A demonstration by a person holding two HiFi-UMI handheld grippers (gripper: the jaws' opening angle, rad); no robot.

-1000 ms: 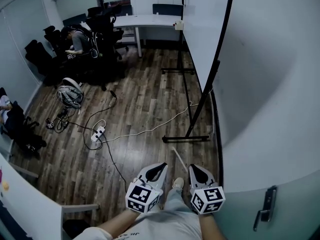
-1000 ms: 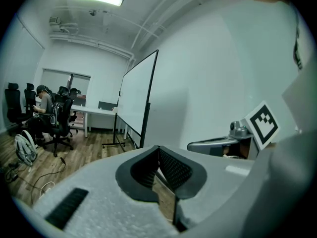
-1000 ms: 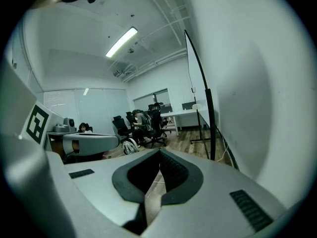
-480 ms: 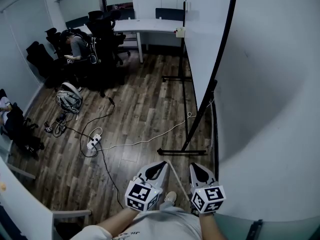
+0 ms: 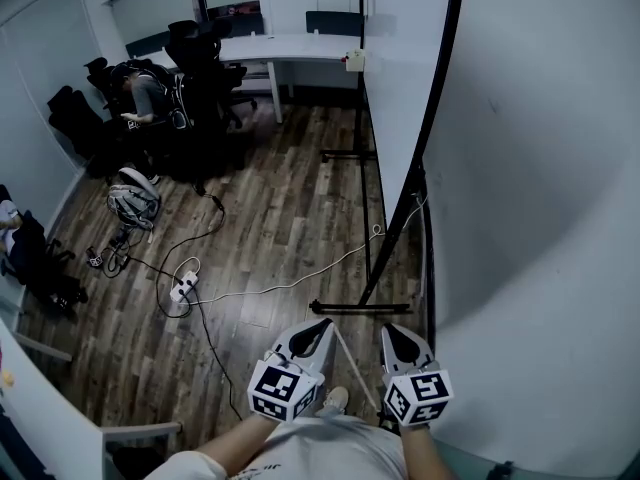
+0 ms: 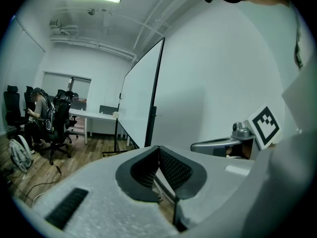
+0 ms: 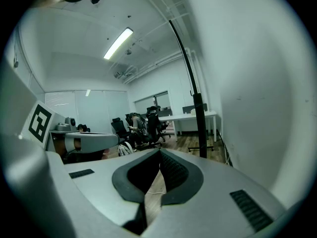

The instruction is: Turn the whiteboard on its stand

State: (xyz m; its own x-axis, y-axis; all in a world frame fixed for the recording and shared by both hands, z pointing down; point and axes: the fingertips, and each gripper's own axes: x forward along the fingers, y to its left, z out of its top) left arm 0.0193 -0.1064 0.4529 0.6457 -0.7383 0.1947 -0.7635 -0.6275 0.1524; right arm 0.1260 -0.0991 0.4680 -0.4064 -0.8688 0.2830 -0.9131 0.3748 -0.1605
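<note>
Holding the left gripper (image 5: pixel 320 328) and the right gripper (image 5: pixel 392 331) side by side before you, you have both pairs of fingers clenched on nothing, I think because the tall white whiteboard in its black frame (image 5: pixel 400 68) stands ahead, well apart, edge-on beside the white wall (image 5: pixel 540 168).

Room background, far side.
A person (image 5: pixel 140 90) is sitting among black office chairs (image 5: pixel 203 68) beside a white desk (image 5: pixel 290 46); a power strip (image 5: pixel 182 290) and its cables (image 5: pixel 290 280) are lying on the wood floor (image 5: pixel 285 193) near a backpack (image 5: pixel 130 196).
</note>
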